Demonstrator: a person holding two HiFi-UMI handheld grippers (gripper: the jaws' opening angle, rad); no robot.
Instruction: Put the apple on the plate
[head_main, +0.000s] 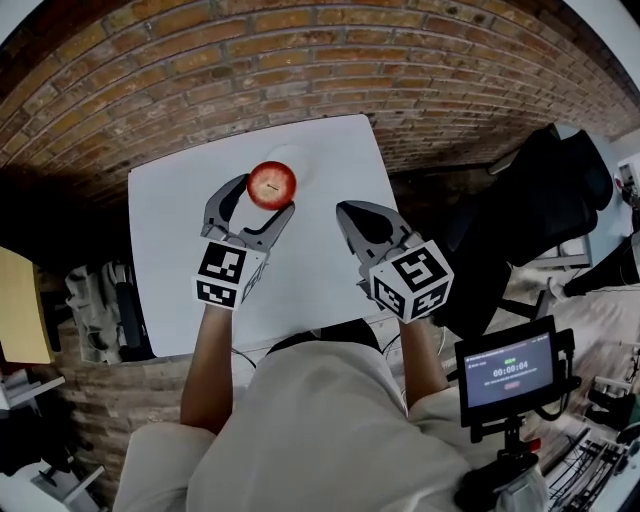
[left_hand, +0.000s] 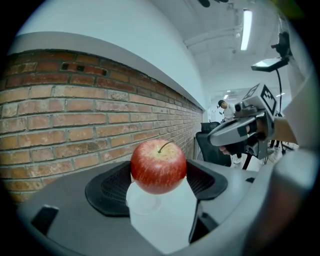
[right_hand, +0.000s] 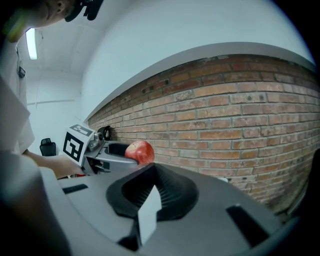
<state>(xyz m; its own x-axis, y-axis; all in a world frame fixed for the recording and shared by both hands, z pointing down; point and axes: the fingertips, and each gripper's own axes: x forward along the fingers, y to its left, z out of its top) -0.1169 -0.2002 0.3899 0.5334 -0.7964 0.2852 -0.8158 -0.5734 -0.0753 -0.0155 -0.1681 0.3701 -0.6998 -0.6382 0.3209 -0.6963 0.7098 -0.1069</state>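
A red apple (head_main: 271, 184) sits between the jaws of my left gripper (head_main: 262, 196), which is shut on it. In the left gripper view the apple (left_hand: 158, 166) hangs just above a white plate (left_hand: 142, 206), with a dark pad against each side. The plate (head_main: 303, 160) lies near the far edge of the white table (head_main: 170, 260) and is hard to tell from it. My right gripper (head_main: 347, 212) hovers to the right of the apple, shut and holding nothing. In its own view the right gripper (right_hand: 152, 172) has its pads together, and the apple (right_hand: 140, 151) shows off to the left.
A brick wall (head_main: 300, 70) runs behind the table. A black chair (head_main: 540, 200) stands to the right of the table. A small screen on a stand (head_main: 508, 372) is at the lower right. Shelving and clutter (head_main: 100, 310) sit to the table's left.
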